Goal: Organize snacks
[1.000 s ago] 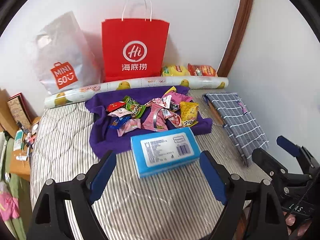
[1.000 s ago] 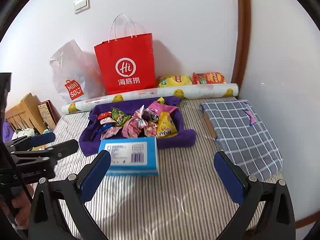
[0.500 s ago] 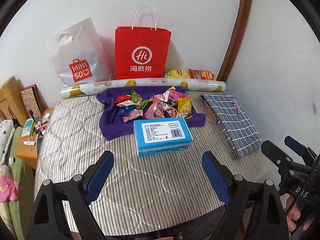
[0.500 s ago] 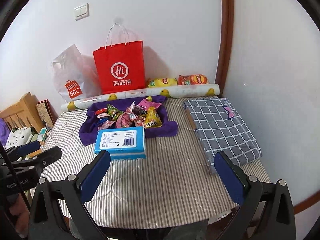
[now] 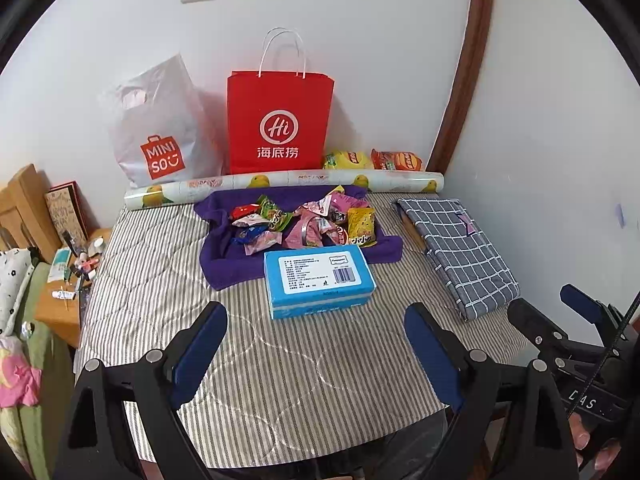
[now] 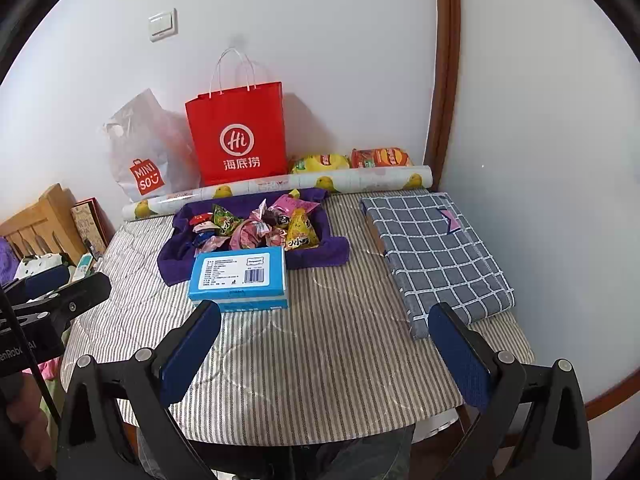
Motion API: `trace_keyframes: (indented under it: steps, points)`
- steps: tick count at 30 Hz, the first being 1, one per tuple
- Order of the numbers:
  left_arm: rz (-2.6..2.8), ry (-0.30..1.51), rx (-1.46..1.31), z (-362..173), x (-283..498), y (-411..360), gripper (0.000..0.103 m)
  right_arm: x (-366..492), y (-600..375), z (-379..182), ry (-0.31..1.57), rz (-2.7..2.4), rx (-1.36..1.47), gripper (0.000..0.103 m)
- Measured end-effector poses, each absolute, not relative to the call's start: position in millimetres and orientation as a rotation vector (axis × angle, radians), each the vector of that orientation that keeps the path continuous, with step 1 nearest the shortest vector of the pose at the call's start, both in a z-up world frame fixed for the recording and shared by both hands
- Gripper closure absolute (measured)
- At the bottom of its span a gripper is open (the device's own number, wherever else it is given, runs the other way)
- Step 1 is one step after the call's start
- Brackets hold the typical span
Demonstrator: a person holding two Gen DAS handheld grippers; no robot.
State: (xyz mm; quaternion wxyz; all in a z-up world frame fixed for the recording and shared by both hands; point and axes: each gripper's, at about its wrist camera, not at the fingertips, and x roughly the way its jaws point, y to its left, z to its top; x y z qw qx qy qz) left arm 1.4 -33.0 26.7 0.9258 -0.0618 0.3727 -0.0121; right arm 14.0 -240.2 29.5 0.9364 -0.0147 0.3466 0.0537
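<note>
Snack packets point(image 5: 308, 222), crinkly foil, heaped loose on purple towel point(image 5: 224, 264) behind blue rectangular tissue box point(image 5: 318, 280). Left gripper point(image 5: 316, 354), right gripper point(image 6: 326, 350) both spread, empty, well short. Risk: slippery wrappers squirting free, towel snagging, box blocking approach.

Home bedroom corner: quilted striped cover point(image 5: 280, 360), shopping bags point(image 5: 280, 120) against wall, cluttered bedside stand point(image 5: 60, 304).

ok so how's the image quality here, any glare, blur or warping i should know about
Left wrist view: sharp, evenly lit; fisheye bends the brown door frame into a curve and blacks out the corners; the red paper bag casts a soft shadow on the wall. Right wrist view: equally sharp; faint sheen on the striped table cover, no hard glare; same edge warping.
</note>
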Motion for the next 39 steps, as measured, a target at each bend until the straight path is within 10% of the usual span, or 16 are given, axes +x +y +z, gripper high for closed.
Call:
trace_keyframes:
  steps: [39]
  points:
    - [-0.027, 0.769, -0.107, 30.0, 0.7, -35.6, 0.013, 10.6, -239.7, 34.1, 0.701, 0.115, -0.031, 0.001]
